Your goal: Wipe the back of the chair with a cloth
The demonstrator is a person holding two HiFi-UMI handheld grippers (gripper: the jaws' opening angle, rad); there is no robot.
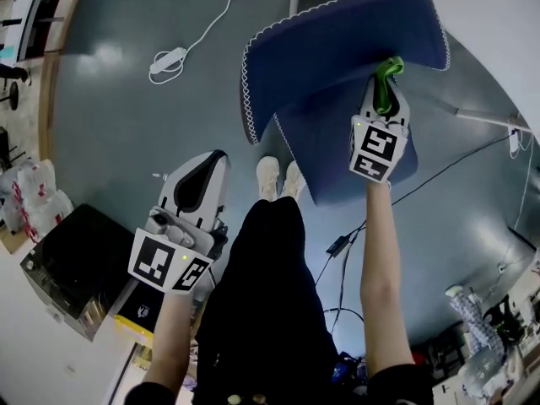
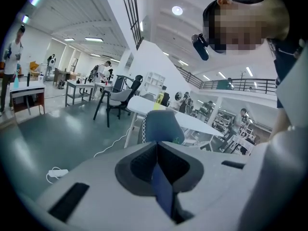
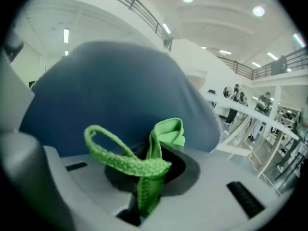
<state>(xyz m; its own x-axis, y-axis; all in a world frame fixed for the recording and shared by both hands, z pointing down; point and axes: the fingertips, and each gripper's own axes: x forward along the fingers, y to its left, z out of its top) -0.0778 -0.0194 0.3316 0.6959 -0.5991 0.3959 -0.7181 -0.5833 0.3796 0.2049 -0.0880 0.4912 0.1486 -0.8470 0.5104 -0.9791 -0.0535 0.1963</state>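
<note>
Held out in front, the right gripper (image 1: 386, 87) is pinching a bright green fuzzy cloth (image 3: 144, 172) tight between its two jaws. One end of the cloth is poking up past the jaws, and a thin loop is curling out to the side. That cloth is sitting right up against the big dark blue padded chair (image 1: 337, 49), whose blue is filling most of the right gripper view, but it is hard to tell if the two are touching. The left gripper (image 1: 215, 163) is hanging lower and well apart from the chair, with its jaws pressing together and nothing between them. The person's white shoes (image 1: 278, 175) are standing just beside the chair's near edge on the shiny grey floor (image 1: 110, 142). Farther off, a white power strip with a long cord (image 1: 167, 60) is lying on the floor, and a white table (image 1: 498, 24) is standing past the chair.
</note>
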